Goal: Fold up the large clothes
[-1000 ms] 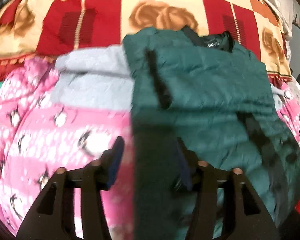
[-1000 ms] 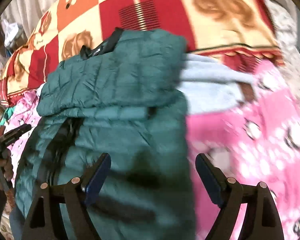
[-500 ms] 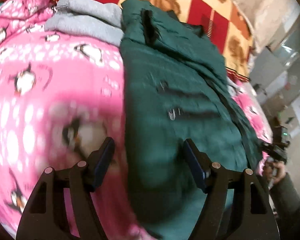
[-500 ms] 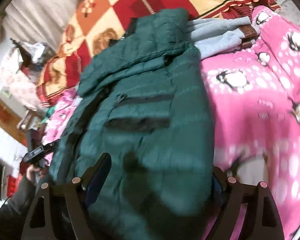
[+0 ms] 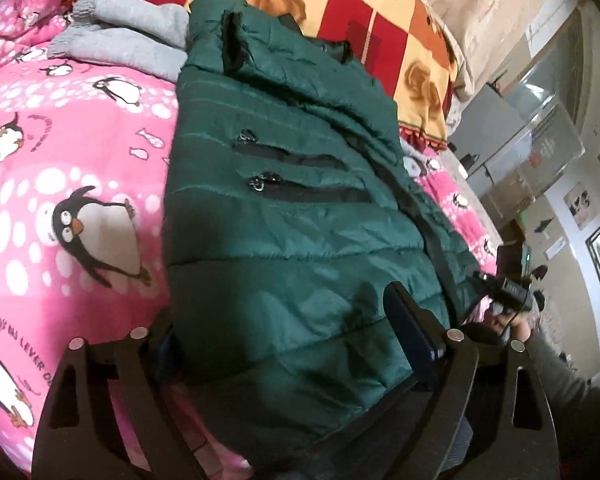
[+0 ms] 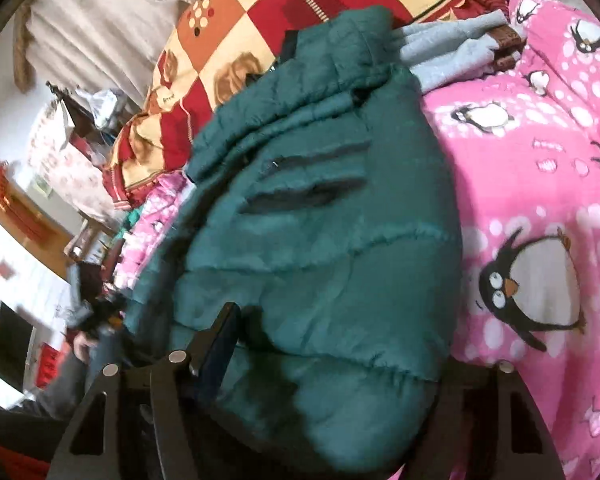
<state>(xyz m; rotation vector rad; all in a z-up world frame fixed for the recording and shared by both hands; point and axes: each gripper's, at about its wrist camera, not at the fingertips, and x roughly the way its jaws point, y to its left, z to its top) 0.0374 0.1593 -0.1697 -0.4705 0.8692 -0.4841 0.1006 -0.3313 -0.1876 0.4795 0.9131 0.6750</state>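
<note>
Lay lengthwise on the bed's pink penguin quilt (image 5: 80,184) as a green puffer jacket (image 5: 292,216), collar far, hem near, sides already turned in and two zip pockets uppermost. A second before, seemed to pinch a dark green strip of it in the left tool (image 5: 284,320). By this moment had let that go and spread the jaws wide apart astride the hem, one finger tucked out of sight at the jacket's edge. Had likewise dropped the right tool (image 6: 336,340) low to the same hem, jaws wide apart, far finger hidden behind the padding, nothing clamped. Judged the lengthwise folding finished, with the hem-to-collar fold next. Left a folded grey garment (image 5: 128,36) touching the collar end and a red checked blanket (image 5: 340,8) beyond.
</note>
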